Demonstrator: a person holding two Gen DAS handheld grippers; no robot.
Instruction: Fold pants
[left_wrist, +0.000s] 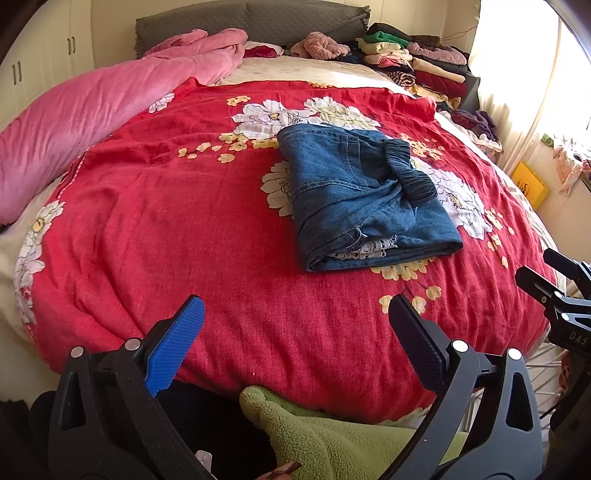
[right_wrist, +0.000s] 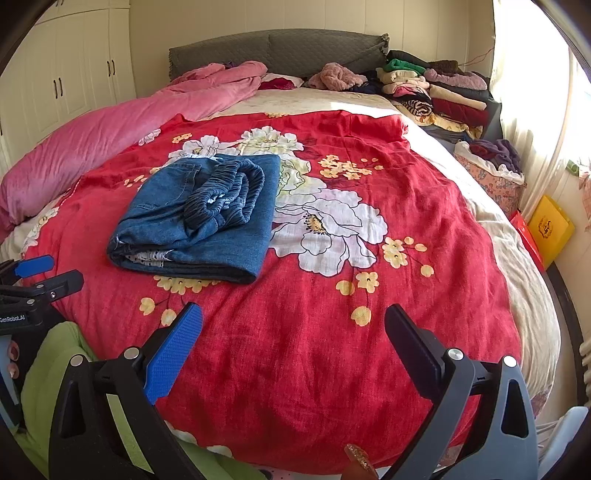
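bed (left_wrist: 110, 258): big one under a red flowery cover, fills everything ahead of both sets of jaws
quilt (left_wrist: 92, 118): pink, bunched along the far left side of the bed, well away from the jaws
clothes pile (left_wrist: 417, 62): folded stuff stacked up by the headboard, far off to the right of the jaws
pants (left_wrist: 354, 199): blue denim, already folded into a chunky rectangle with the gathered waistband on top. Lying flat on the cover, ahead and a bit right of the left jaws, ahead and left of the right jaws, touching neither
green fleece (left_wrist: 332, 435): right below the left jaws at the bed's near edge
left gripper (left_wrist: 295, 325): jaws spread wide, nothing between them, just hanging over the near part of the cover
right gripper (right_wrist: 293, 326): same deal, jaws apart and holding nothing, over the red cover short of the pants
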